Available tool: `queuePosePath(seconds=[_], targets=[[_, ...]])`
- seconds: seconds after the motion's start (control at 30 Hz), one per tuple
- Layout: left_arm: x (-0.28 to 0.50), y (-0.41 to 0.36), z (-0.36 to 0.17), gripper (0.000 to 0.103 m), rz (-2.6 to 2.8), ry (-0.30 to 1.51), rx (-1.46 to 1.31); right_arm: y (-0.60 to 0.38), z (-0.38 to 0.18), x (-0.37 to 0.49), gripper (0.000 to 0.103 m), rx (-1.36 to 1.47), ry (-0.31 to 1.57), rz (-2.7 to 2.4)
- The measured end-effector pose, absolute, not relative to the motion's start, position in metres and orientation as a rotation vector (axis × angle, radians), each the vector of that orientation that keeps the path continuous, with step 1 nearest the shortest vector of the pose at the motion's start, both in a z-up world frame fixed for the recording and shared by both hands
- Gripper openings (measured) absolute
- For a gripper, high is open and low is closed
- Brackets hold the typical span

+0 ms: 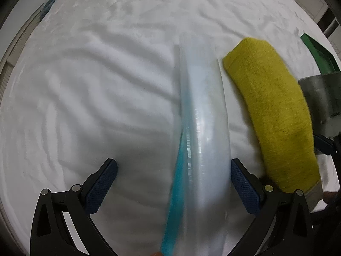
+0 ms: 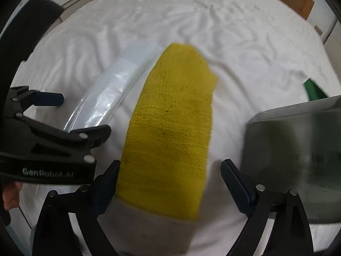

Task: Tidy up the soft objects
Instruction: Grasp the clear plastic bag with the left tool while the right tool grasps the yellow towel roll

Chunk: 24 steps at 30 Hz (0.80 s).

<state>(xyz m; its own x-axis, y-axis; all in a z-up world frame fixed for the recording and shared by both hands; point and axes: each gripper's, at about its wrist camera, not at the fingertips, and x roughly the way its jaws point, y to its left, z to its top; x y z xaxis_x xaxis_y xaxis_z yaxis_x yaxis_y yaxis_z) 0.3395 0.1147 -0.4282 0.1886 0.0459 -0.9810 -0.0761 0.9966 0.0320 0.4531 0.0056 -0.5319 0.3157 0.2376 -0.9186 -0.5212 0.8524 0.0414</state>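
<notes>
A clear plastic zip bag (image 1: 202, 132) with a blue zip edge lies on the white bedsheet (image 1: 85, 85), reaching between the fingers of my left gripper (image 1: 173, 181), which is open around it. A folded yellow towel (image 1: 270, 115) lies just right of the bag. In the right wrist view the yellow towel (image 2: 170, 128) lies between the fingers of my right gripper (image 2: 170, 187), which is open. The bag (image 2: 106, 93) and the left gripper (image 2: 70, 113) show at the left there.
A shiny metal container (image 2: 298, 160) stands at the right, close to my right gripper's right finger; it also shows in the left wrist view (image 1: 321, 100). A green object (image 1: 319, 57) lies at the bed's right edge. The bed's edges curve around the views.
</notes>
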Motion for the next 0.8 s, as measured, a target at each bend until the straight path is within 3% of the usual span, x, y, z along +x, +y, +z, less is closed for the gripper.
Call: queuePosePath(seconds=[0.2, 0.4, 0.5, 0.63, 0.77, 0.8], targets=[[0.336, 0.118, -0.432, 0.101, 0.070, 1.379, -0.015, 0.013, -0.549, 0.462, 0.081, -0.296, 1.154, 0.548], [0.330, 0.119, -0.432, 0.091, 0.042, 1.390, -0.009, 0.021, -0.554, 0.463, 0.053, -0.330, 1.136, 0.607], [0.328, 0.111, -0.427, 0.078, 0.020, 1.379, 0.016, 0.025, -0.552, 0.461, 0.043, -0.348, 1.128, 0.628], [0.333, 0.089, -0.429, 0.052, -0.009, 1.377, 0.043, 0.019, -0.552, 0.463, 0.023, -0.317, 1.121, 0.651], [0.331, 0.077, -0.421, 0.012, -0.046, 1.370, 0.042, 0.009, -0.549, 0.465, 0.017, -0.297, 1.115, 0.669], [0.329, 0.074, -0.419, 0.012, -0.051, 1.363, 0.043, 0.008, -0.548, 0.465, 0.016, -0.290, 1.112, 0.669]])
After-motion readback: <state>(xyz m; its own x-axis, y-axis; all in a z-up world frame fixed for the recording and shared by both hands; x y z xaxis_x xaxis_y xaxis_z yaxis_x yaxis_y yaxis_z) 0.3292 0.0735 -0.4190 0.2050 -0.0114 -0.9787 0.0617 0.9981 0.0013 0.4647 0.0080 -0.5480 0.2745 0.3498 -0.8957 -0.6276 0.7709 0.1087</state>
